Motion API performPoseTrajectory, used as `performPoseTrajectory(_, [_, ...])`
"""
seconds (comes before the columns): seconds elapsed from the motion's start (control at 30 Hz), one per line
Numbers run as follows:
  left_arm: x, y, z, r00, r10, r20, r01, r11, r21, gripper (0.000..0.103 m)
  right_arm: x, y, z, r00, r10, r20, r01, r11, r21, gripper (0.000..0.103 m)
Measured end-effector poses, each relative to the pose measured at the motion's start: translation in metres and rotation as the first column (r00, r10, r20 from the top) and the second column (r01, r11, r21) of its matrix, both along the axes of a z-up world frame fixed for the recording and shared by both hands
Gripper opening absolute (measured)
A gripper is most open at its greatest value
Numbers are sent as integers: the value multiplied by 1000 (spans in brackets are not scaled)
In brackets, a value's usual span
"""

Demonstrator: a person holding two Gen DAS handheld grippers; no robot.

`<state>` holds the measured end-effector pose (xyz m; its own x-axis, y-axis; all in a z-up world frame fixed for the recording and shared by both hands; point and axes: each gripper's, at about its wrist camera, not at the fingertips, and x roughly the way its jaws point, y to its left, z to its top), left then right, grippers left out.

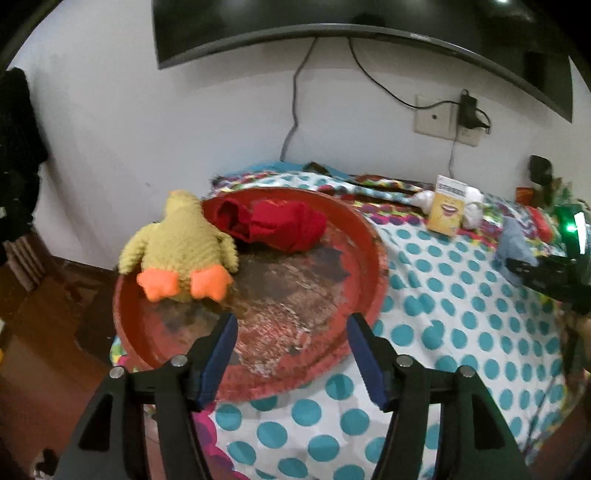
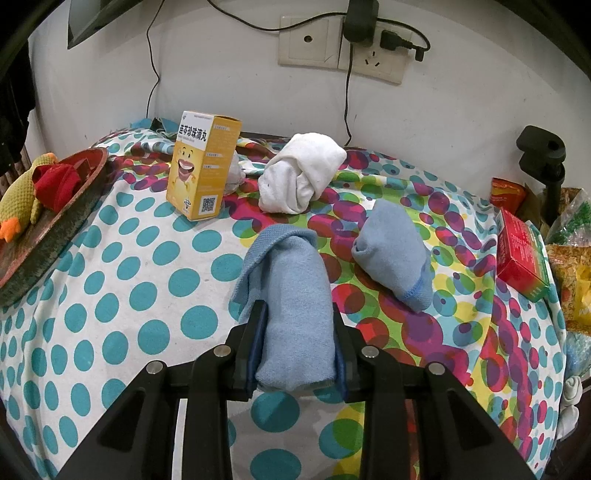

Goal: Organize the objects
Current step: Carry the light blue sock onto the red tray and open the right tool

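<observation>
A round red tray [image 1: 365, 236] sits at the table's left edge. It holds a yellow knitted duck [image 1: 181, 243] and a rolled red sock [image 1: 280, 225]. My left gripper [image 1: 291, 328] is open and empty above the tray's near rim. My right gripper [image 2: 299, 314] is shut on a rolled light blue sock [image 2: 291, 295], held above the table. A second blue sock [image 2: 395, 251] lies just right of it. A rolled white sock [image 2: 299, 173] and a yellow medicine box [image 2: 203, 170] stand further back. The tray [image 2: 66, 218] shows at the left of the right wrist view.
The table wears a dotted cloth [image 2: 129, 280]. A red box [image 2: 521, 254] and snack packets [image 2: 569, 258] crowd the right edge, by a black clamp stand [image 2: 543, 155]. The wall behind carries sockets with cables [image 2: 354, 40] and a TV [image 1: 332, 22].
</observation>
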<state>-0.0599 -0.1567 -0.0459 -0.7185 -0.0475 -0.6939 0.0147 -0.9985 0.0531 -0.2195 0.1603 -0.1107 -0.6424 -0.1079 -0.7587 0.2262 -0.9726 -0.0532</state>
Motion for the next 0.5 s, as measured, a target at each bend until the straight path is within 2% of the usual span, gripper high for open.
performPoseTrajectory(0.1, [5, -9, 4, 999, 29, -24, -28, 999, 30, 64, 0, 4, 1, 1000, 4, -2, -4, 999, -32, 27])
performPoseTrajectory(0.2, [5, -15, 3, 999, 42, -8, -42, 999, 14, 65, 1, 9, 3, 1000, 4, -9, -4, 998, -57, 25])
performPoseTrajectory(0.5, [7, -42, 19, 995, 93, -24, -92, 994, 52, 65, 5, 7, 9, 998, -29, -54, 27, 999, -37, 24])
